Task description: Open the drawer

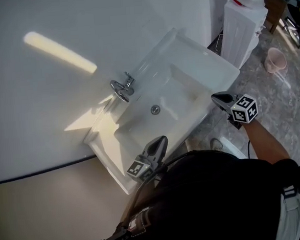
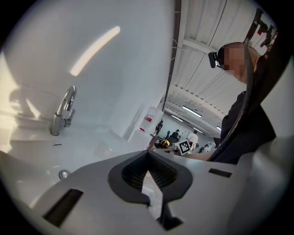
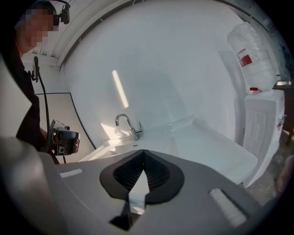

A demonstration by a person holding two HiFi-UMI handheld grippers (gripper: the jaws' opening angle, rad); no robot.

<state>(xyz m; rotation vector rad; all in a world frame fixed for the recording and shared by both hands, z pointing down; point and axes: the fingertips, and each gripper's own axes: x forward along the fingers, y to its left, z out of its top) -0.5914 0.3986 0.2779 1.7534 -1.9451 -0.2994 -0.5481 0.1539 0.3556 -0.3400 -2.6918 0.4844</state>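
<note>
A black top (image 1: 212,200) hides the space under the smooth white sink (image 1: 215,66). Both the left gripper (image 1: 161,140) and right gripper (image 1: 215,97) are closed, holding nothing.

Head view: high above, looking steeply down on white rectangular ceramic washbasin (image 1: 186,58), which lies diagonal in frame. Left gripper (image 1: 163,139) and right gripper (image 1: 215,96) sit at basin's near edge.
Left gripper view: low at basin rim, close, facing across bowl, curved chrome tap (image 2: 62,114) at left.
Right gripper view: slightly farther back, off basin's other front corner, facing tap and white wall.
All three views share basin and tap. Each gripper view catches other gripper.
</note>
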